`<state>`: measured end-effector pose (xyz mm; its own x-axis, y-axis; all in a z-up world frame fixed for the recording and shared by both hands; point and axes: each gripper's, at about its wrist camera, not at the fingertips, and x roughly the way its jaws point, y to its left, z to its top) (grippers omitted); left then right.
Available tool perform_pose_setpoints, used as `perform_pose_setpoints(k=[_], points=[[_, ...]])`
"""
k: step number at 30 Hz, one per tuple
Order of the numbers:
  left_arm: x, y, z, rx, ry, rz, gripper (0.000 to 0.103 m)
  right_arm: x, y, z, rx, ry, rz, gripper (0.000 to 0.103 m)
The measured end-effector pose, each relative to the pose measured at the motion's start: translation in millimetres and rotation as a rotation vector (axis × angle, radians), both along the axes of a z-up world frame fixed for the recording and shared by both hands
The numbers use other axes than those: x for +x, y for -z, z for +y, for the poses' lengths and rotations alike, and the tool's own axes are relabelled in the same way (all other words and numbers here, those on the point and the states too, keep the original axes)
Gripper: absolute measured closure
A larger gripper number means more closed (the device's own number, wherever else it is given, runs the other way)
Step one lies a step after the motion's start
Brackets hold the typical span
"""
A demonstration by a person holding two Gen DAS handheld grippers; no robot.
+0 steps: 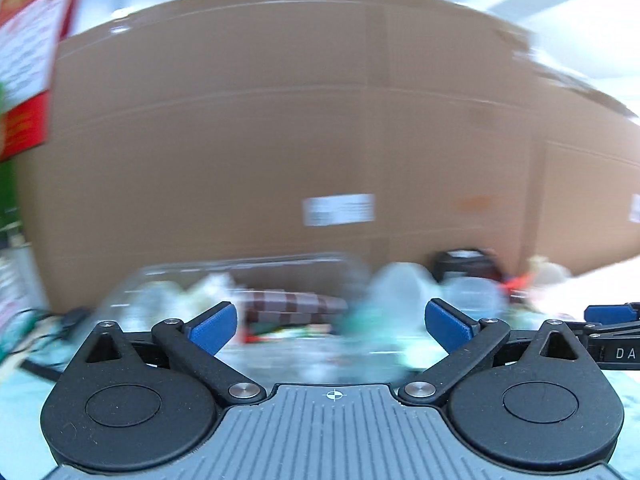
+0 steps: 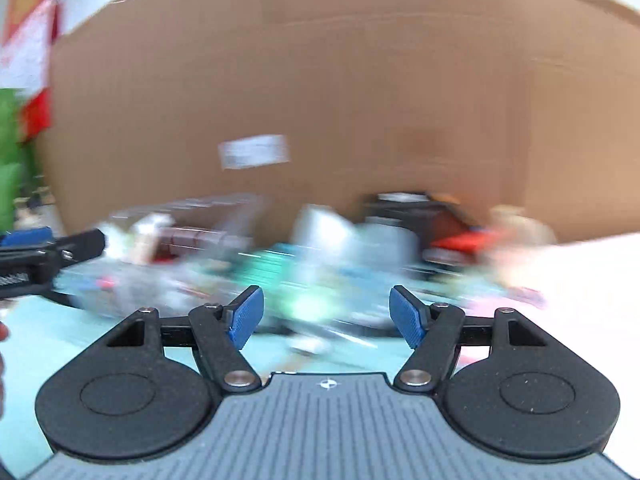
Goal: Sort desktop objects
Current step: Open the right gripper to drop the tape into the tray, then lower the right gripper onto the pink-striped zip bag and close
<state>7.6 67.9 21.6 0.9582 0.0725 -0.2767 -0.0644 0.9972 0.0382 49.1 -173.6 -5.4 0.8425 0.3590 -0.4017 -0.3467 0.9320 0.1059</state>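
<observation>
Both views are heavily motion-blurred; small items cannot be identified individually.

Left hand-held gripper: jaws stand wide apart, with nothing between the blue pads. Ahead of it, on the pale bench, lies a blurred heap of desktop objects. Within the heap, a brown-and-white checked item sits just beyond the left pad, with a clear plastic container behind it. A black box-like item stands further ahead to the right. A large cardboard box rises behind the heap and fills most of the view. The right hand-held gripper's tip shows at the far right edge.

Right hand-held gripper: jaws apart, less wide than the left, with nothing clamped. The heap lies directly ahead of its pads. A black item with red parts sits ahead to the right, against the cardboard box. The left hand-held gripper's tip shows at the left edge, beside the heap.
</observation>
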Motion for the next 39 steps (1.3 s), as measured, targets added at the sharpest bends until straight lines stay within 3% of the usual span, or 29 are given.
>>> perform_pose_setpoints(k=[7, 11, 14, 18, 23, 31, 35, 39], points=[[33, 37, -109, 0.044, 0.203, 0.051, 0.000, -4, 27, -95, -0.015, 0.219, 0.034, 0.026], [54, 58, -156, 0.068, 0.257, 0.078, 0.000, 19, 41, -127, 0.033, 0.210, 0.070, 0.027], [70, 71, -183, 0.045, 0.264, 0.137, 0.000, 45, 48, -143, 0.103, 0.152, 0.110, 0.031], [91, 88, -199, -0.013, 0.243, 0.217, 0.000, 87, 56, -150, 0.152, 0.094, 0.173, 0.036], [107, 98, -224, 0.038, 0.268, 0.230, 0.000, 121, 65, -148, 0.165, 0.016, 0.210, 0.036], [120, 106, -241, 0.043, 0.271, 0.303, 0.000, 170, 75, -126, 0.059, -0.150, 0.234, 0.035], [121, 107, -232, 0.000, 0.255, 0.329, 0.000, 167, 78, -122, 0.060, -0.196, 0.269, 0.031], [114, 108, -215, -0.025, 0.221, 0.359, 0.000, 137, 73, -124, 0.103, -0.190, 0.319, 0.030]])
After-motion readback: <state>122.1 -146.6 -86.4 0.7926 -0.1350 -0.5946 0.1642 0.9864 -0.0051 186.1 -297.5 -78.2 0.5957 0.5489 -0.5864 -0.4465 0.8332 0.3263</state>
